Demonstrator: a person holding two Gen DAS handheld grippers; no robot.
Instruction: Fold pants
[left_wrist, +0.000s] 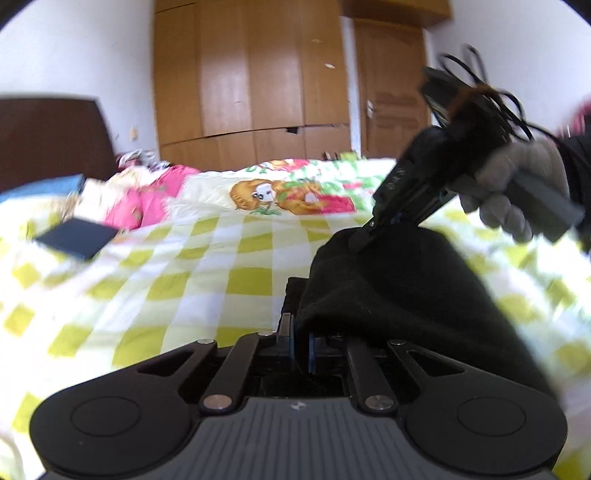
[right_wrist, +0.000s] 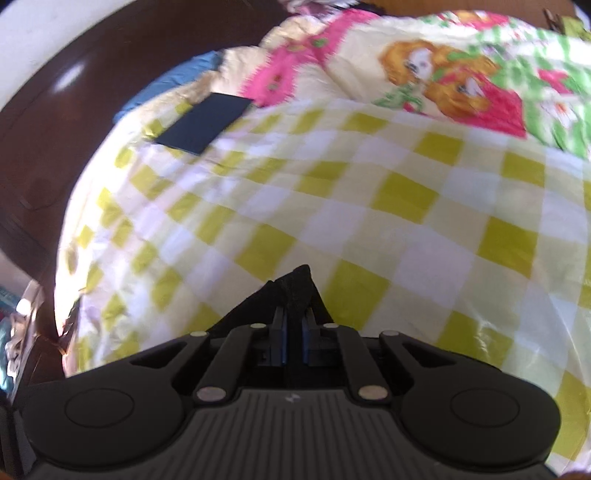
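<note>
The black pants (left_wrist: 399, 284) hang lifted above the bed, stretched between both grippers. My left gripper (left_wrist: 300, 328) is shut on one edge of the pants close to the camera. My right gripper (left_wrist: 364, 236), held by a grey-gloved hand (left_wrist: 517, 184), is shut on the far edge of the pants. In the right wrist view my right gripper (right_wrist: 294, 325) pinches a black fold of the pants (right_wrist: 295, 284) between its blue pads (right_wrist: 283, 332).
A yellow-and-white checked bedsheet (right_wrist: 332, 206) covers the bed. A dark flat book-like item (left_wrist: 77, 238) lies at the left, also in the right wrist view (right_wrist: 205, 123). A cartoon-print quilt (left_wrist: 288, 192), a dark headboard (left_wrist: 51, 140) and a wooden wardrobe (left_wrist: 251, 81) stand behind.
</note>
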